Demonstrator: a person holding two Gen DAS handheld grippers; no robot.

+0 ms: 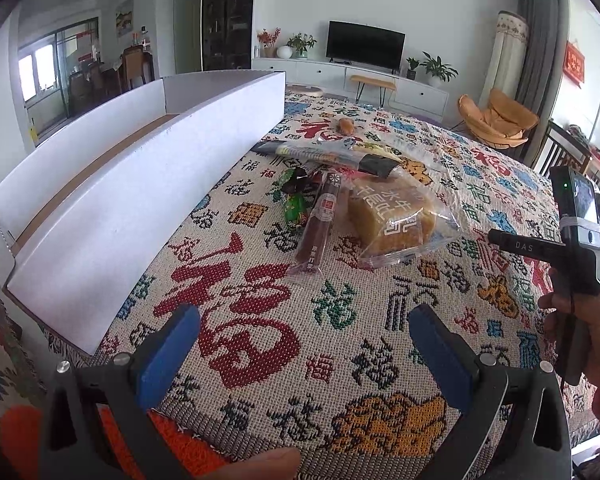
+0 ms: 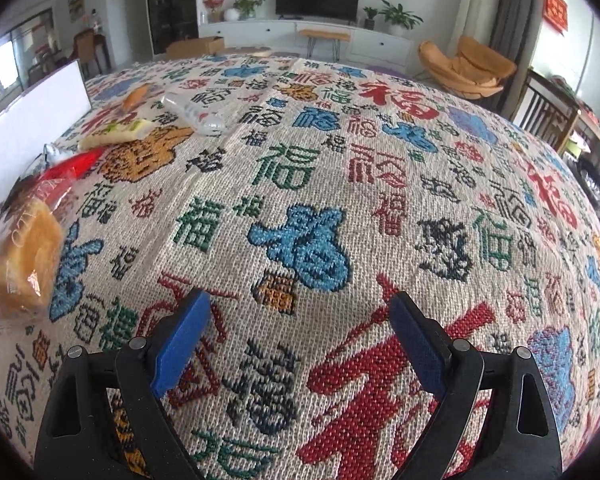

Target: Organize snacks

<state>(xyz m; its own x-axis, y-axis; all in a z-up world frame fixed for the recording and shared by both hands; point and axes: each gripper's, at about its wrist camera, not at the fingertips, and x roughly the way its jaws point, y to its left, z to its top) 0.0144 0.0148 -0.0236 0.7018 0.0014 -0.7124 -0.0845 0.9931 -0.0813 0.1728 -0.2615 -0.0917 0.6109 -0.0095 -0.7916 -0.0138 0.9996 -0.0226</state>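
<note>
Left wrist view, counter: your patterned woven cloth point(image 1: 340, 320) covers the whole work surface, and everything sits on it.
Box: the long white box point(image 1: 112, 200) lies along the left side of the cloth, open at the top and, as far as you can see into it, holding nothing. Its long axis runs away from you.
Snack pile: the snacks sit just right of the box wall, ahead of your left tool and slightly right of its centre line.
Bread: the wrapped yellow bread point(image 1: 392, 220) is the biggest item, on the right side of the pile.
Brown stick: the long brown snack stick point(image 1: 318, 228) lies just left of the bread, its length pointing roughly toward you and away.
Dark packet: a dark flat packet point(image 1: 328, 154) lies crosswise behind both.
Green candy: small green wrapped pieces point(image 1: 294, 204) sit on the stick's left side, nearest the box.
Left tool: your left tool point(image 1: 304, 340) is spread wide and holds nothing, hovering short of the pile.
Right tool: your right tool point(image 2: 300, 336) is also wide and empty; in its own view the bread point(image 2: 20, 260) sits far off to its left.
Key relation: your left tool looks the nearer one, with the pile straight ahead. The stick's long axis runs along your line of approach, so the fingers would close across its narrow width.
</note>
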